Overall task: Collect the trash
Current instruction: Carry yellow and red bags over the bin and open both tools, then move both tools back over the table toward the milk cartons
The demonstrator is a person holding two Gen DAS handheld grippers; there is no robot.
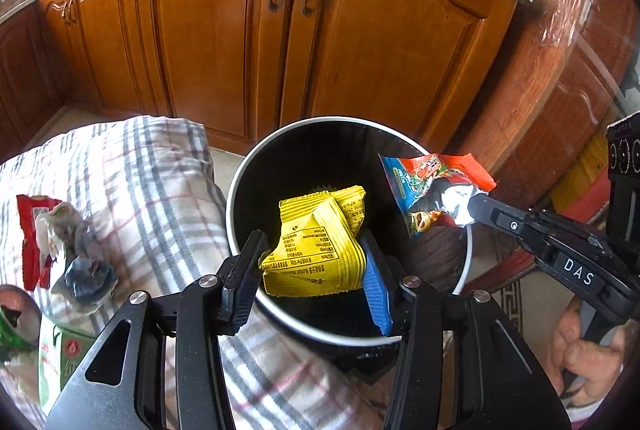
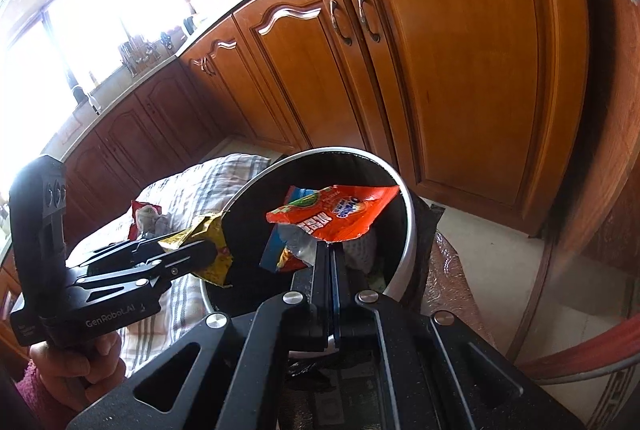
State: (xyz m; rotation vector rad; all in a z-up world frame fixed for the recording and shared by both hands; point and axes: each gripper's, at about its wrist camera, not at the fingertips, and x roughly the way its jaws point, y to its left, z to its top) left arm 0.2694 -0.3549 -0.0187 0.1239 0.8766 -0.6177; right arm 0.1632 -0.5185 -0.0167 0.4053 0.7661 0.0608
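Observation:
My left gripper (image 1: 310, 258) is shut on a yellow snack wrapper (image 1: 320, 246) and holds it over the mouth of a round black bin with a white rim (image 1: 240, 174). My right gripper (image 2: 330, 250) is shut on an orange and blue snack wrapper (image 2: 336, 214) and holds it over the same bin (image 2: 404, 230). In the left wrist view the right gripper (image 1: 476, 206) comes in from the right with its wrapper (image 1: 432, 186) above the bin's right rim. In the right wrist view the left gripper (image 2: 208, 250) holds the yellow wrapper (image 2: 216, 250) at the bin's left rim.
A checked cloth (image 1: 152, 190) covers the surface left of the bin. More trash lies on it: a red packet (image 1: 32, 238), crumpled wrappers (image 1: 80, 262) and a green and white carton (image 1: 56, 362). Wooden cabinets (image 1: 224, 42) stand behind. A wrapped wooden table (image 1: 560, 78) is at the right.

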